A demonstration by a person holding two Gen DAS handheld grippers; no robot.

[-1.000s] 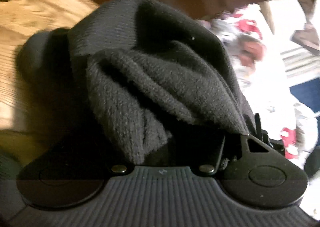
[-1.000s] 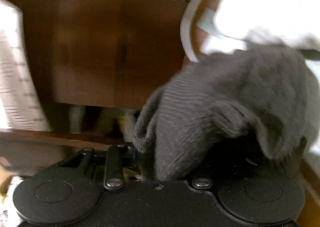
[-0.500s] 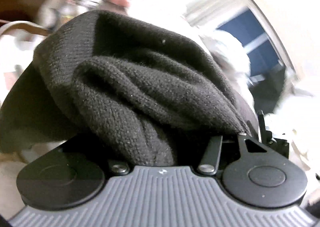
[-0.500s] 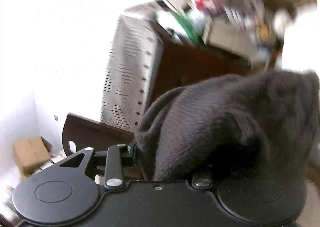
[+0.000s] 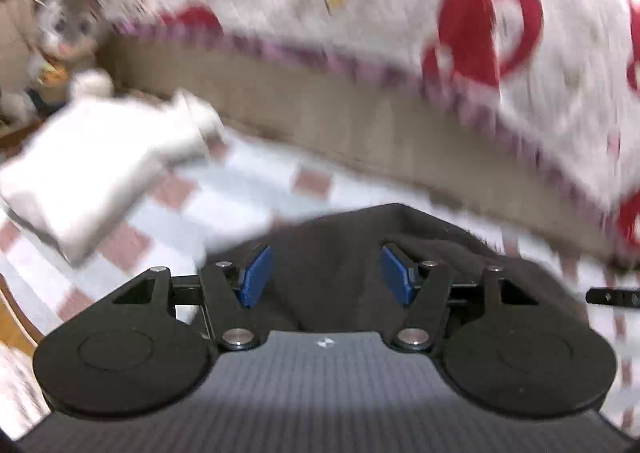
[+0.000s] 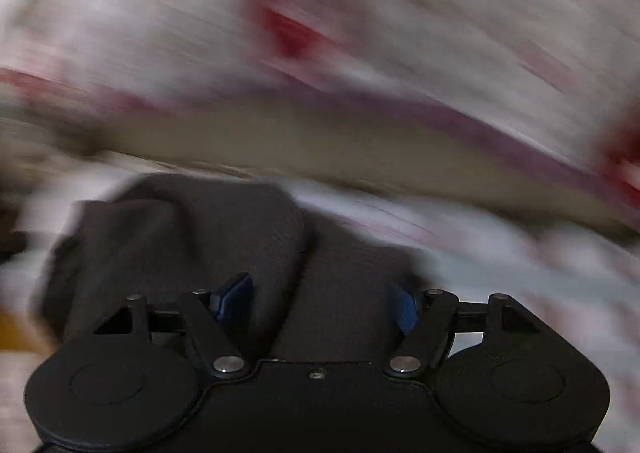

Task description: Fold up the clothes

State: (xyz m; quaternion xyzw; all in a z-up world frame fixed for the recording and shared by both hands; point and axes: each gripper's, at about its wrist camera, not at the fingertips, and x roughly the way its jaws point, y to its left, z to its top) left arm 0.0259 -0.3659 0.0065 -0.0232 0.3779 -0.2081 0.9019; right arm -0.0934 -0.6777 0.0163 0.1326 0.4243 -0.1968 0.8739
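The dark knit garment (image 5: 360, 253) lies on the checked pink-and-white bedding (image 5: 224, 193), filling the lower middle of the left wrist view, directly ahead of and beneath the left gripper (image 5: 326, 273). That gripper's blue pads (image 5: 254, 275) stand apart with cloth showing between them but not pinched; its jaws have just been opening, so the garment looks released, not held. In the right wrist view the same garment (image 6: 192, 237) sits lower left to centre, a raised fold bulging toward the upper left, and the right gripper (image 6: 320, 307) likewise has its jaws spread, having just been opening, with knit fabric lying between the pads and no squeeze on it. Both views are heavily smeared, so whether a pad brushes the cloth is hard to say. The garment's long axis seems to run left to right across both frames, parallel to the tan bed edge (image 5: 360, 121) under the red-and-white blanket (image 5: 400, 5) across the top. Both grippers sit right over it, neither clearly nearer. A folded white item (image 5: 92, 161) lies at middle left, well clear of the garment.
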